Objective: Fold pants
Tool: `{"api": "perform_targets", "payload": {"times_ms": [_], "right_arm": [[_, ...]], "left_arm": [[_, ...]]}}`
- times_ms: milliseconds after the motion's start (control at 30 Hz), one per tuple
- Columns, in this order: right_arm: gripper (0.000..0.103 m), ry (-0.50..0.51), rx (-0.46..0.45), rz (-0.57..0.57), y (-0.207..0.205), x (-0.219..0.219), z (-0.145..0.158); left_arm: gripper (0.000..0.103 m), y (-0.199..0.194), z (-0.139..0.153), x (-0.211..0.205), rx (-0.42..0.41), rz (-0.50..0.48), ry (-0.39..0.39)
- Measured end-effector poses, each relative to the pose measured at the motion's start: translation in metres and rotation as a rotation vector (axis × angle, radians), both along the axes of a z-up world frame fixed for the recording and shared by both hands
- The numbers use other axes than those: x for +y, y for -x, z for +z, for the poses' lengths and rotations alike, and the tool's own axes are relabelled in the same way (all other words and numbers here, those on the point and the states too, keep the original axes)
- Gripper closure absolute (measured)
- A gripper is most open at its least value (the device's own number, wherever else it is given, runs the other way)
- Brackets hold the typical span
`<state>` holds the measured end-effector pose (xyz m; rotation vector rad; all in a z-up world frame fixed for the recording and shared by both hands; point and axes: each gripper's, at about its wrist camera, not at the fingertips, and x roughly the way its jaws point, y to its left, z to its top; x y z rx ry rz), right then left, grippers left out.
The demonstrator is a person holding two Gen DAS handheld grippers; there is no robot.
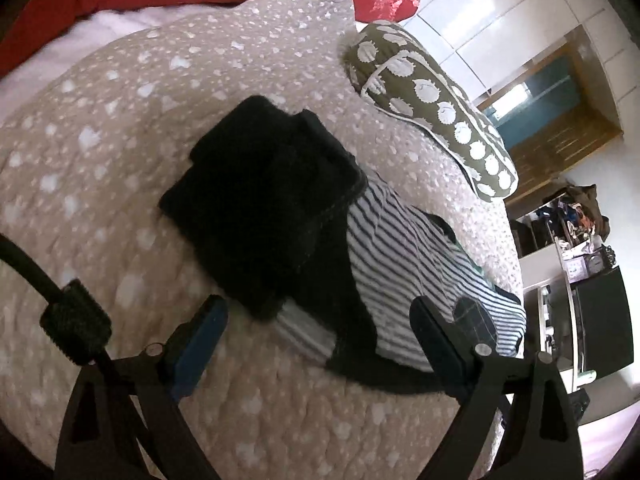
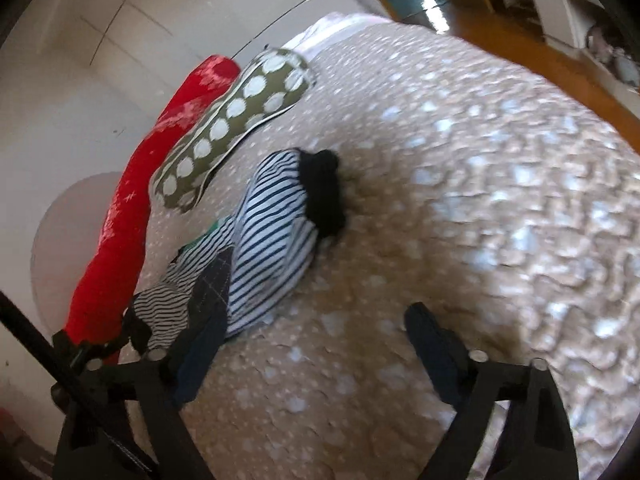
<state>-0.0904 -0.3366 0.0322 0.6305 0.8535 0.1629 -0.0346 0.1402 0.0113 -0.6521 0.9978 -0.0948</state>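
Note:
The black pants [image 1: 264, 204] lie folded into a thick bundle on the beige spotted bedspread [image 1: 120, 168], resting partly on a pile of striped clothes [image 1: 404, 280]. My left gripper [image 1: 320, 320] is open and empty, hovering just in front of the bundle. In the right wrist view the pants [image 2: 326, 196] show as a small dark lump beyond the striped clothes [image 2: 264, 236]. My right gripper [image 2: 316, 340] is open and empty above the bedspread [image 2: 460, 200], well short of the pants.
An olive cushion with white spots [image 1: 436, 104] lies past the clothes, also in the right wrist view [image 2: 236, 120]. A long red pillow [image 2: 132, 216] runs along the bed's edge by the wall. Shelves and clutter [image 1: 576, 232] stand beyond the bed.

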Motion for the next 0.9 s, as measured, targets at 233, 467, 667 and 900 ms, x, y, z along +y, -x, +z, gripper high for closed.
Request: {"api": "perform_targets", "payload": {"times_ms": [233, 467, 667, 900], "right_arm": [[0.014, -0.059, 0.108, 0.030, -0.061, 0.020, -0.005], [0.079, -0.010, 0.124, -0.002, -0.085, 0.036, -0.011], [0.087, -0.099, 0.096, 0.014, -0.069, 0.033, 0.003], [0.087, -0.091, 0.054, 0.025, -0.026, 0.027, 0.031]], "left_arm": [[0.011, -0.043, -0.005, -0.004, 0.025, -0.015, 0.010], [0.070, -0.057, -0.002, -0.009, 0.135, 0.089, -0.087], [0.085, -0.036, 0.018, -0.009, 0.078, 0.035, -0.047], [0.085, 0.015, 0.042, -0.012, 0.023, 0.018, -0.004]]}}
